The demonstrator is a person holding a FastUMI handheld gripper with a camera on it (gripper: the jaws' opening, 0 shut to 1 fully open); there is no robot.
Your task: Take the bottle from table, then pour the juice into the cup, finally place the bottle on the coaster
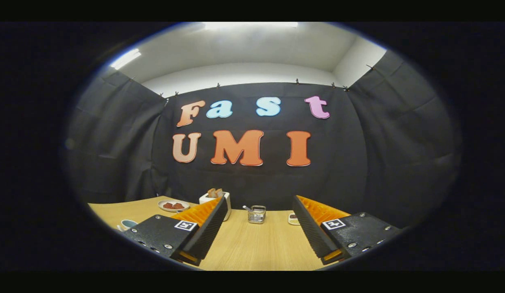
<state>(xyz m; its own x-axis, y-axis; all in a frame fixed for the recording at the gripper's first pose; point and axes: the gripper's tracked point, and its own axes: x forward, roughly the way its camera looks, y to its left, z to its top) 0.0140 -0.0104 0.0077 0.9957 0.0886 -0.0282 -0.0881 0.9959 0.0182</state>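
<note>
So my fingers [256, 228] are spread wide apart right now, gripping nothing and touching nothing, just a broad strip of bare wooden tabletop [252, 248] running between them. They sit a bit above the surface and point level toward the back of the booth, so the whole thing looks held roughly flat, not tipped to either side. Straight ahead between the fingers, near the far edge of the tabletop, there's a small clear glass container [257, 214] with something thin like a spoon or stick poking out of it. Just inside my right finger, also back there, I can make out a small round flat thing [293, 219], which might be the coaster, but the finger hides half of it so I can't say for sure. Behind my left finger's tip sits a white toaster [214, 198] with two slices of bread sticking up from the top, and further left of it a white plate [173, 205] with a couple of reddish bits of food on it. Way out to the left of the left finger, closer to me, the cup [128, 224] peeks out, light with a bluish inside. I can't pick out the bottle from here. The far edge of the tabletop runs right up against the black cloth wall [358, 162], and the open room is basically that middle lane of wood.
</note>
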